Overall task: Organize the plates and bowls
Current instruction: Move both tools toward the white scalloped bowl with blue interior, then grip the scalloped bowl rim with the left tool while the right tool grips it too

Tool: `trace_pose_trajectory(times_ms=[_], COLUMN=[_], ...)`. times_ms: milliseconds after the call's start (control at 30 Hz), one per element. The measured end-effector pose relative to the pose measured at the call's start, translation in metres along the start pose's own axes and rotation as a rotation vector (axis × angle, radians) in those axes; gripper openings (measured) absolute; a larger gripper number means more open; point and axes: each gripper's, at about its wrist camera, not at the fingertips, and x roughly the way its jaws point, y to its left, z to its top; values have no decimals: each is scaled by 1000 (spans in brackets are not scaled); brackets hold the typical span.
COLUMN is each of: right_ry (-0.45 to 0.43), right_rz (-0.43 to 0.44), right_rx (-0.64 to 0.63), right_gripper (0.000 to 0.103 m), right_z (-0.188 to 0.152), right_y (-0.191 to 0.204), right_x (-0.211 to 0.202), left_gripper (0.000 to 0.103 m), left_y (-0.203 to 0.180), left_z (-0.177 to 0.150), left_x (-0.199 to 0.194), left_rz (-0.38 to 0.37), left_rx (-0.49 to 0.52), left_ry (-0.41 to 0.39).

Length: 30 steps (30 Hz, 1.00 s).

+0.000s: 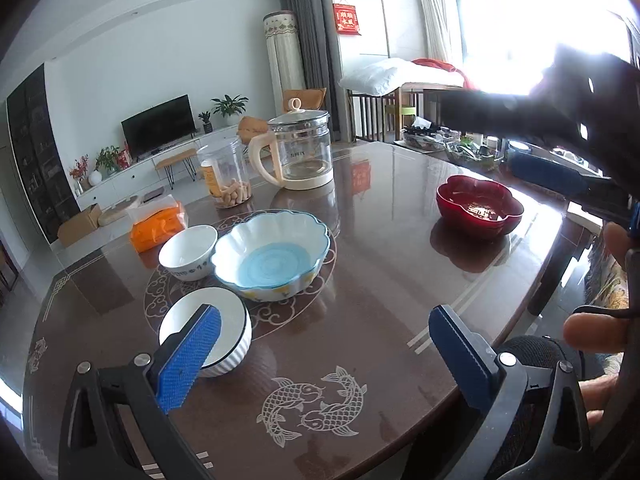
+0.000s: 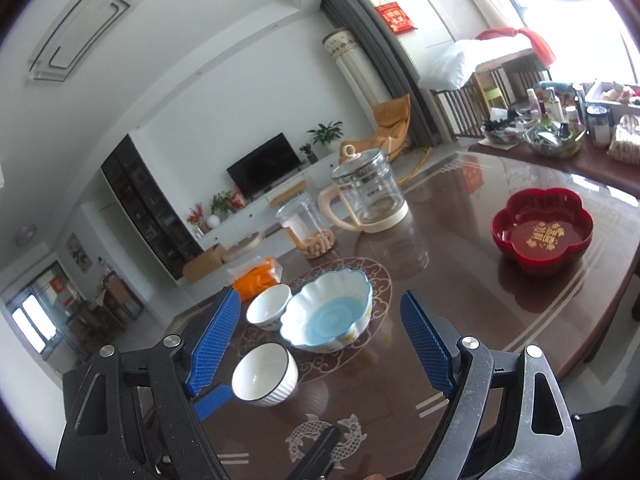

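Several bowls stand on the dark glossy table. A scalloped blue-and-white bowl sits mid-table, with a small white bowl at its left. A white ribbed bowl with a dark rim is nearest, and a red flower-shaped bowl stands apart at the right. My left gripper is open and holds nothing; its left finger overlaps the ribbed bowl's near side. My right gripper hovers above the table, open and holding nothing. One of its blue pads shows in the left wrist view.
A glass kettle and a clear jar of snacks stand behind the bowls, an orange packet at the left. Bottles and baskets crowd the far right end. A person's fingers show at the right edge.
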Motion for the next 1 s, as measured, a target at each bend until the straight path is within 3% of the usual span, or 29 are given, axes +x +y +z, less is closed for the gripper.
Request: trace_pose_trajectory(times_ms=[133, 333, 433, 533, 667, 800, 1000], right_ry=[62, 396, 578, 688, 737, 799, 852], right_rz=[-114, -104, -19, 19, -1, -10, -49], right_rx=[-91, -113, -49, 32, 26, 51, -70], right_gripper=[85, 85, 85, 85, 85, 85, 82], right_z=[-3, -10, -5, 0, 9, 12, 5], right_y=[-13, -28, -34, -41, -41, -49, -49], right_x=[16, 83, 126, 170, 216, 256, 285], left_gripper=[103, 103, 103, 102, 83, 70, 61], left_y=[67, 161, 187, 187, 182, 178, 170], left_z=[13, 47, 59, 69, 72, 66, 61], left_x=[19, 83, 130, 170, 210, 232, 248], left_rz=[-33, -104, -146, -199, -197, -210, -188], left_rx=[-135, -337, -444, -445, -419, -463, -475], left_ry=[86, 259, 381, 452, 539, 598, 614])
